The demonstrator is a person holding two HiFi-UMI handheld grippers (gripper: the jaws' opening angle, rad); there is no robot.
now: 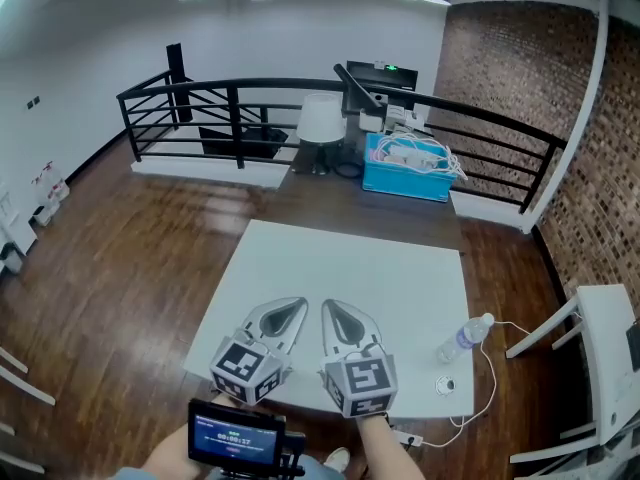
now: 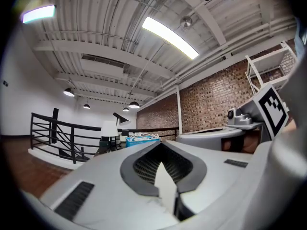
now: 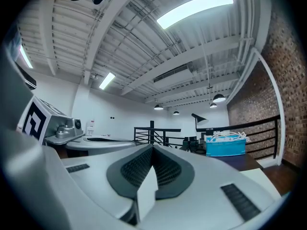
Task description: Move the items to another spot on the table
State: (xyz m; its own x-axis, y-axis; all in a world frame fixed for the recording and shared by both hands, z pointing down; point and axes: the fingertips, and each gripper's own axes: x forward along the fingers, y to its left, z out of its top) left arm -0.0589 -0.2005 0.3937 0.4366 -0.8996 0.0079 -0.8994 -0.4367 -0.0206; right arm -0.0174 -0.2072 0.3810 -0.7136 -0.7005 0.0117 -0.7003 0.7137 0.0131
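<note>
The small round object (image 1: pixel 445 385) at the table's (image 1: pixel 340 268) four o'clock corner, near the bottle (image 1: pixel 462 340), is too small for me to name. I cannot read the print on the screen (image 1: pixel 236 435) at six o'clock. The picture's edge cuts off the white rack (image 1: pixel 605 358) at three o'clock, and the blue bin's (image 1: pixel 400 180) tangled contents at twelve are indistinct.

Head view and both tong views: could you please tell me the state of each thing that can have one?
Left tongs: shut, empty.
Right tongs: shut, empty.
Water bottle: capped, on the white table.
Blue box: open-topped, holding white cables.
Screen: lit.
</note>
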